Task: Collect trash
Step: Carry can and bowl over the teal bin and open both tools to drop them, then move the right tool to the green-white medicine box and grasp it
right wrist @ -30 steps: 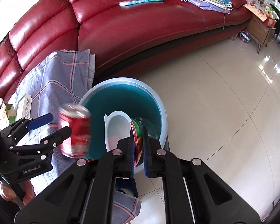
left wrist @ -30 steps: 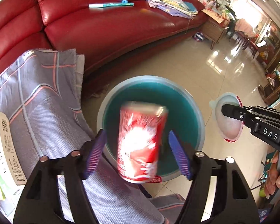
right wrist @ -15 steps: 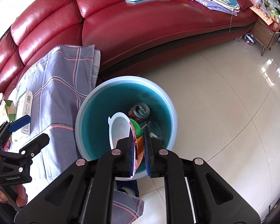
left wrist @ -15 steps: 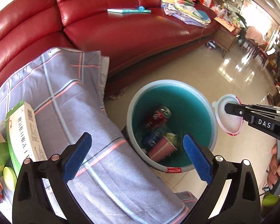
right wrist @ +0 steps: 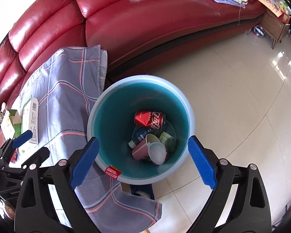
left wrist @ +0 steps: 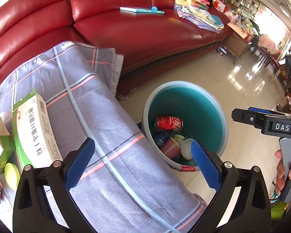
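Note:
A light blue bin (right wrist: 110, 95) with a teal inside stands on the floor by the table; it also shows in the left wrist view (left wrist: 223, 116). In it lie a red cola can (right wrist: 149, 118), a white bowl (right wrist: 157, 153), a pink cup (right wrist: 138, 151) and a bottle (right wrist: 139, 134). The can shows in the left wrist view (left wrist: 168, 123) too. My right gripper (right wrist: 142, 163) is open and empty above the bin. My left gripper (left wrist: 141, 165) is open and empty over the table edge, left of the bin. The right gripper (left wrist: 261, 120) shows at the right of the left wrist view.
A grey checked cloth (left wrist: 99, 116) covers the table. On it lie a white and green carton (left wrist: 33, 132), a green box (left wrist: 0, 145) and a small yellow-green dish (left wrist: 10, 174). A red leather sofa (left wrist: 135, 29) stands behind, with a book (left wrist: 141, 10) and folded clothes (left wrist: 199, 17).
The red can fell from my left gripper into the bin. My right gripper opened and the white bowl it held dropped into the bin. My left gripper drew back over the table.

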`<act>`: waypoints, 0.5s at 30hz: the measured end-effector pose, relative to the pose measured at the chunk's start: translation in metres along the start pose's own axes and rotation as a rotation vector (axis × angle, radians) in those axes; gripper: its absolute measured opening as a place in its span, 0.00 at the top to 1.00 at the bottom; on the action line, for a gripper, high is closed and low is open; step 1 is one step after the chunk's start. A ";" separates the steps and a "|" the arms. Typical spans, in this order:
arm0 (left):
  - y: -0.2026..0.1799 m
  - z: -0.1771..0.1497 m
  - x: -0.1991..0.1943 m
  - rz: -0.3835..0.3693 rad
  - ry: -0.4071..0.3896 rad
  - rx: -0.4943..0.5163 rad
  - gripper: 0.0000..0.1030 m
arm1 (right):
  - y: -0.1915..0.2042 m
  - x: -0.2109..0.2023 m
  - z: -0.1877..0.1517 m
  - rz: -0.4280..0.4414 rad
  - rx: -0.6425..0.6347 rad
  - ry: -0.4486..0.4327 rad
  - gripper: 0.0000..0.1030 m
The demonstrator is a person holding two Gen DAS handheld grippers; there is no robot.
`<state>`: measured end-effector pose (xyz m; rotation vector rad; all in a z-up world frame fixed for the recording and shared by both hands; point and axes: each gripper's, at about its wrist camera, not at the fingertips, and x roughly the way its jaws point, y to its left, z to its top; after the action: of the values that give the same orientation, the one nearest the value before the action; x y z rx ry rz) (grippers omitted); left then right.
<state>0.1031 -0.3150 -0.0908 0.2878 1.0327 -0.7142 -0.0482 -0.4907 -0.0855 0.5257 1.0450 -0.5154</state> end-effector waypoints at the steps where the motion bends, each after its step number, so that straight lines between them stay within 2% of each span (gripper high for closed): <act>1: 0.002 -0.001 -0.002 0.001 -0.002 -0.004 0.04 | 0.002 0.000 -0.001 -0.003 0.000 0.004 0.14; 7: 0.023 -0.010 -0.020 0.009 -0.024 -0.042 0.04 | 0.017 -0.005 -0.005 -0.005 -0.019 0.010 0.14; 13: 0.052 -0.024 -0.045 0.023 -0.049 -0.097 0.04 | 0.048 -0.014 -0.009 0.003 -0.063 0.003 0.14; 15: 0.063 -0.029 -0.054 0.034 -0.060 -0.117 0.04 | 0.061 -0.017 -0.011 0.007 -0.081 0.002 0.11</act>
<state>0.1082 -0.2315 -0.0655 0.1811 1.0059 -0.6261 -0.0242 -0.4350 -0.0649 0.4584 1.0609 -0.4643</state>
